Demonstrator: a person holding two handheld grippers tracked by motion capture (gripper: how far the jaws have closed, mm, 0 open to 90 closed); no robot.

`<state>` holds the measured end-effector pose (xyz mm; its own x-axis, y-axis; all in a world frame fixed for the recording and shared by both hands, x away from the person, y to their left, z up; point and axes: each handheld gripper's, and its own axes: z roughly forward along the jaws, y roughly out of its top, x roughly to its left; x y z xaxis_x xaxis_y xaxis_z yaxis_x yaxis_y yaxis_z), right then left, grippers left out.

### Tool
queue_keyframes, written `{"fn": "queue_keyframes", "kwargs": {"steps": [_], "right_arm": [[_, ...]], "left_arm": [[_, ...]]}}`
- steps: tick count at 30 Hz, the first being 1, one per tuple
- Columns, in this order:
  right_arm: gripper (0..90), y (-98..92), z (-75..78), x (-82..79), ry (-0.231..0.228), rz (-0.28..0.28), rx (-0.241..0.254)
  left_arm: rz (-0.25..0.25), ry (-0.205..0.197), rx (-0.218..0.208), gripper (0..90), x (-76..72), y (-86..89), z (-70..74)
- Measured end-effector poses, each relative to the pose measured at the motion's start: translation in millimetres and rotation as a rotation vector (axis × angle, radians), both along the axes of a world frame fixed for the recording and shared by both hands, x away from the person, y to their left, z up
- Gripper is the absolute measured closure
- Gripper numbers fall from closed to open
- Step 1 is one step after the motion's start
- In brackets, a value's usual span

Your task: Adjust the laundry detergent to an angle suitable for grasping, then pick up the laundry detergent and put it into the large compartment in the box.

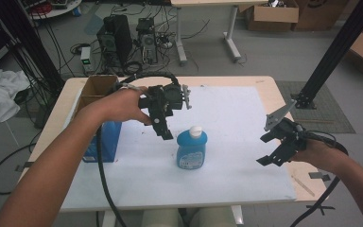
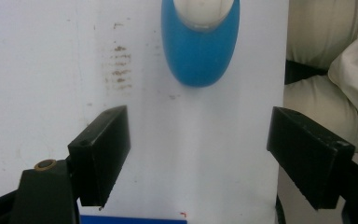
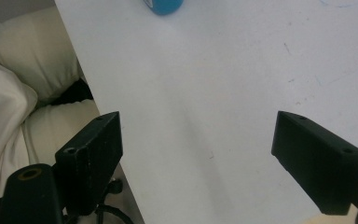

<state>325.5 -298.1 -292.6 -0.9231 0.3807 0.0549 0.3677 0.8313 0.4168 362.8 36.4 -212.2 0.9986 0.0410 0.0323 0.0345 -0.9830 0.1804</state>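
cables, computer towers and cardboard cartons are crowding the floor behind a pale wooden table (image 1: 264, 85) topped with a white sheet. a squat blue plastic bottle with a white cap (image 1: 192, 148) is standing upright near the sheet's middle, untouched. the left gripper (image 1: 163, 133) is hovering just above and beside it, jaws spread wide with nothing between them; in the left gripper view the bottle (image 2: 200, 42) is lying ahead of the open jaws. the right gripper (image 1: 275, 150) is waiting well apart at the sheet's right edge, jaws likewise released and empty. a grasp looks about to begin; lifting and placing are remaining, perhaps into the open cardboard box with blue sides (image 1: 99, 94) at left.
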Motion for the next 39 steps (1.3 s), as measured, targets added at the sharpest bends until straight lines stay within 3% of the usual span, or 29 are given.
{"fn": "queue_keyframes", "kwargs": {"steps": [21,39], "right_arm": [[16.3,4.8,1.8,1.4,-0.014,0.01,0.003],[16.4,-0.6,0.8,0.5,-0.021,0.003,0.013]], "left_arm": [[0.022,-0.006,-0.012,20.1,-1.5,3.6,-0.1],[0.012,-0.003,-0.023,19.6,-2.7,-11.7,0.7]]}}
